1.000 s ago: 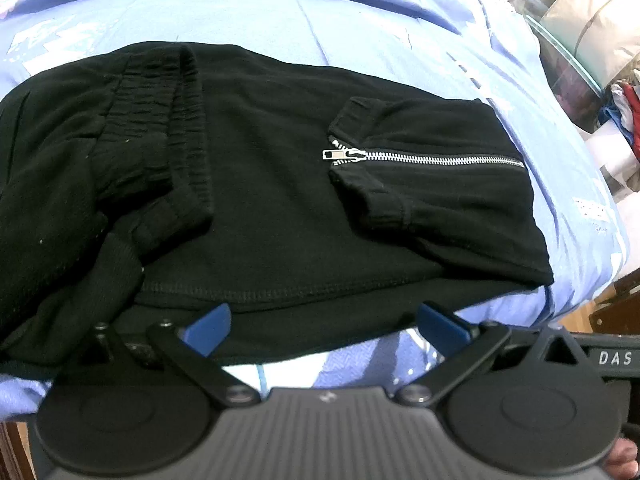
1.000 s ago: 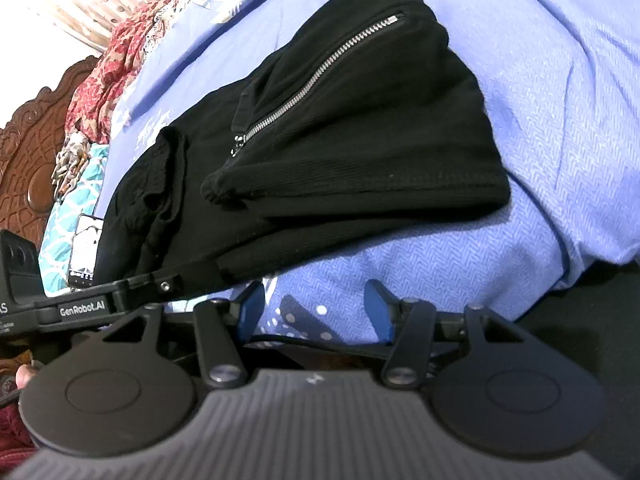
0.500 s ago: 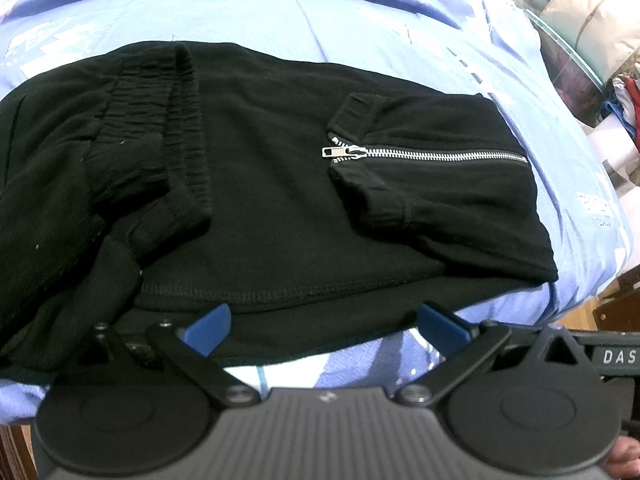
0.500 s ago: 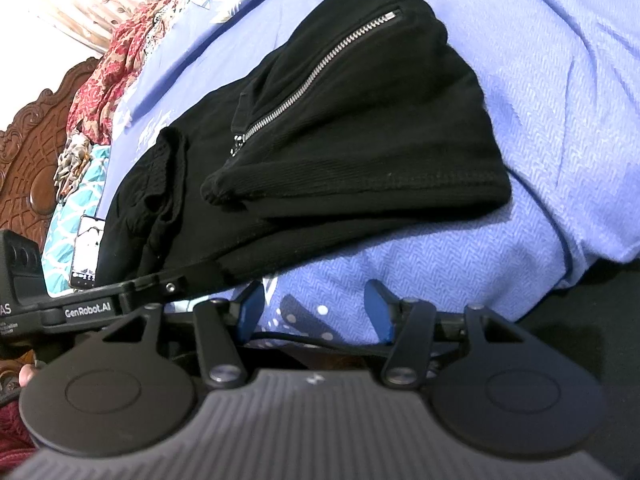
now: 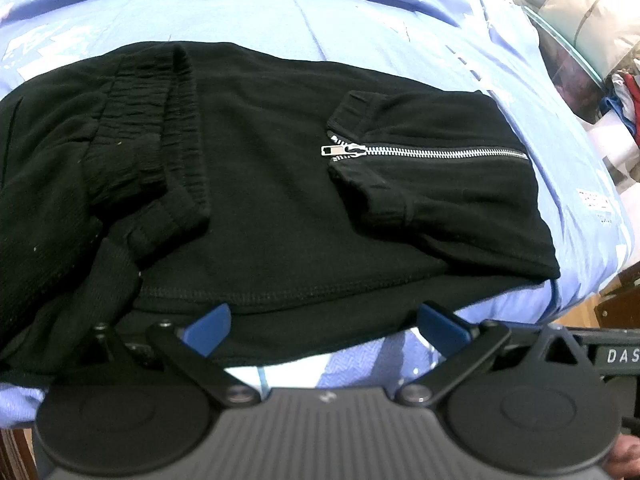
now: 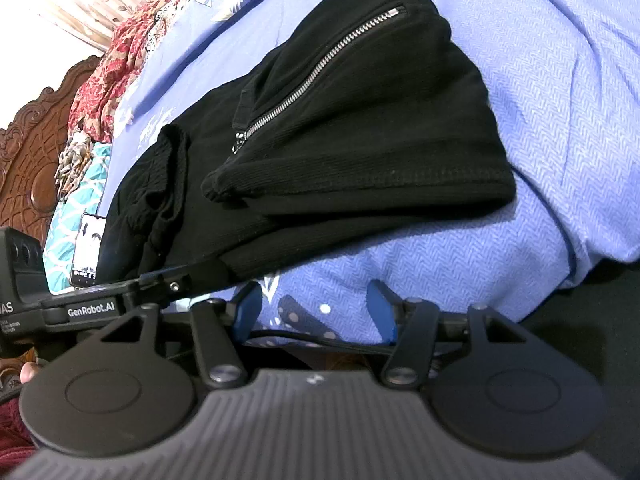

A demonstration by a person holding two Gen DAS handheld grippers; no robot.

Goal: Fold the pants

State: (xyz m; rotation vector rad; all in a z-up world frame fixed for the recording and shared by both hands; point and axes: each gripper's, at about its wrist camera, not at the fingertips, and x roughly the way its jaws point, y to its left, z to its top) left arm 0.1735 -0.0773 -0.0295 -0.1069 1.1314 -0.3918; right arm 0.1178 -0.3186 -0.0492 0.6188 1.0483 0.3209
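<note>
Here we have the bed [image 5: 360, 20], its blue sheet [image 6: 560, 100] running up to the near edge, and on it the black pants [image 5: 280, 208] lie folded into a thick stack close to that edge. We judge the folding nearly done, so the main risk is undoing it: the stack sits near the drop, and a careless tug on its lower layer could drag it toward the floor. The top flap with the silver zipper [image 5: 432, 153] rests loosely, so a sideways nudge could slide it off. The bunched elastic waistband [image 5: 144, 136] at the far left is lumpy and may spring the fold open.

Our left claw [image 5: 324, 322] stands wide open, its blue fingertips [image 5: 208, 326] right at the pants' near hem, gripping nothing. Our right claw [image 6: 316, 306] is also parted and empty, over bare sheet beside the stack.

We see no containers in either view.
</note>
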